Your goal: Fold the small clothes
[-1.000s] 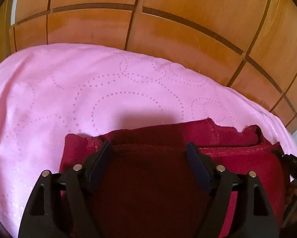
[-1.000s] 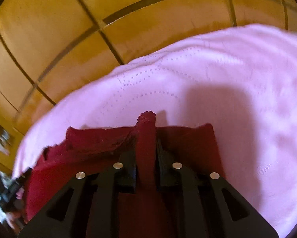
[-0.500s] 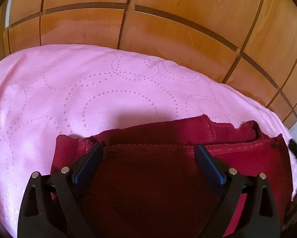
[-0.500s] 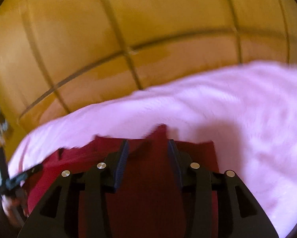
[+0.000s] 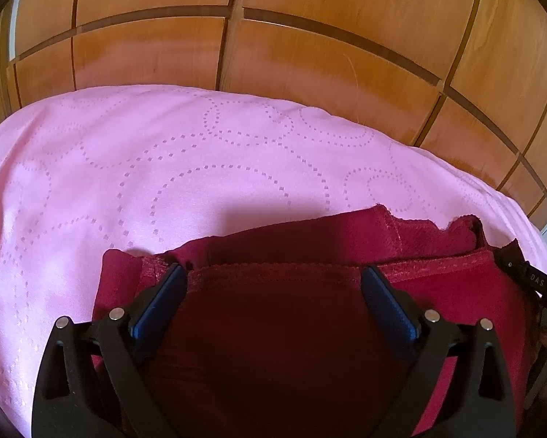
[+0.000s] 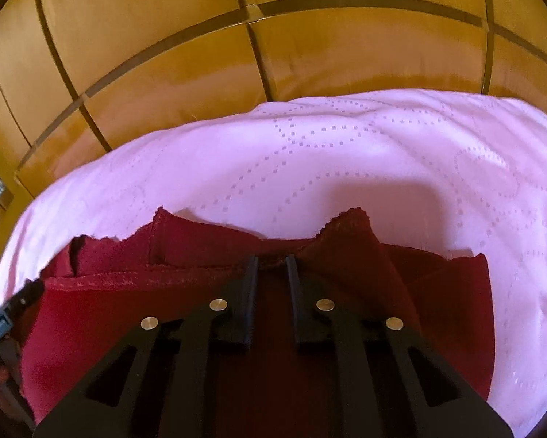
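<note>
On the pink bedspread [image 5: 200, 168], the dark red garment [image 5: 437, 241] lies crosswise, its hemmed long edge running left to right just ahead of both grippers. Left gripper [image 5: 273, 277]: spread wide, edge between fingertips, nothing pinched. Right gripper [image 6: 271, 261]: nearly pressed together, pinching the hem. Likely next fold carries this edge forward; right is nearer.

Pink bedspread [image 5: 207, 182] with dotted circle stitching fills the middle of both views, a bit rumpled, shadowed toward 6 o'clock. Behind it, from about 9 round to 3 o'clock, orange-brown wooden paneling [image 5: 309, 58] split by dark grooves. The paneling looks yellower from the right wrist.
</note>
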`<move>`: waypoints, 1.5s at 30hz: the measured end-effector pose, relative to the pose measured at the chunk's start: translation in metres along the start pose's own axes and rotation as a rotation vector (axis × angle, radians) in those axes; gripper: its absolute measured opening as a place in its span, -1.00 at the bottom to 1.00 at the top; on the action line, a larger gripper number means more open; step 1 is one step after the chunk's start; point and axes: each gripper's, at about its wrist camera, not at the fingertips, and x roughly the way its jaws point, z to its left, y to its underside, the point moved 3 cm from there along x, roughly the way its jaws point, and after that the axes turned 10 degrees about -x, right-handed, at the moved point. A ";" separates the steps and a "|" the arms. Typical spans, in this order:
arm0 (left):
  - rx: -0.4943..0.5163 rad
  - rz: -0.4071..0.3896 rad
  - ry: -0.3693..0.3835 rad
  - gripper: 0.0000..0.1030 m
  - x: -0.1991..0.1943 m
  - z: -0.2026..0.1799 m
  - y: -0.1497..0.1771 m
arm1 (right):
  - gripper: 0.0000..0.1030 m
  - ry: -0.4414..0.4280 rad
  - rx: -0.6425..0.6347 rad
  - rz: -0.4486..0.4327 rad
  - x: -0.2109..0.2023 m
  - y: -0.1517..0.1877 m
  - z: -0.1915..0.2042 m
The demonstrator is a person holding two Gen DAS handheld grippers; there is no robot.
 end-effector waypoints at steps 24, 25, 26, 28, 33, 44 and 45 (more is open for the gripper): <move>0.020 0.063 -0.199 0.97 0.005 0.018 -0.001 | -0.75 0.052 -0.048 -0.021 -0.004 0.001 0.003; 0.016 0.058 -0.195 0.97 0.002 0.019 0.000 | -0.75 0.051 -0.048 -0.021 -0.004 0.001 0.003; 0.014 0.055 -0.195 0.97 0.000 0.019 0.002 | -0.75 0.051 -0.049 -0.021 -0.005 0.001 0.003; 0.019 0.052 -0.208 0.97 -0.006 0.015 0.006 | -0.75 0.052 -0.051 -0.022 -0.005 0.000 0.003; 0.060 0.006 -0.243 0.97 -0.040 0.013 0.028 | -0.75 0.052 -0.051 -0.022 -0.005 0.000 0.003; 0.053 0.004 -0.172 0.97 -0.038 0.025 0.038 | 0.58 0.073 -0.058 -0.180 -0.051 0.006 0.011; 0.052 0.001 -0.171 0.97 -0.038 0.025 0.038 | 0.58 0.050 -0.041 -0.211 -0.064 0.010 0.012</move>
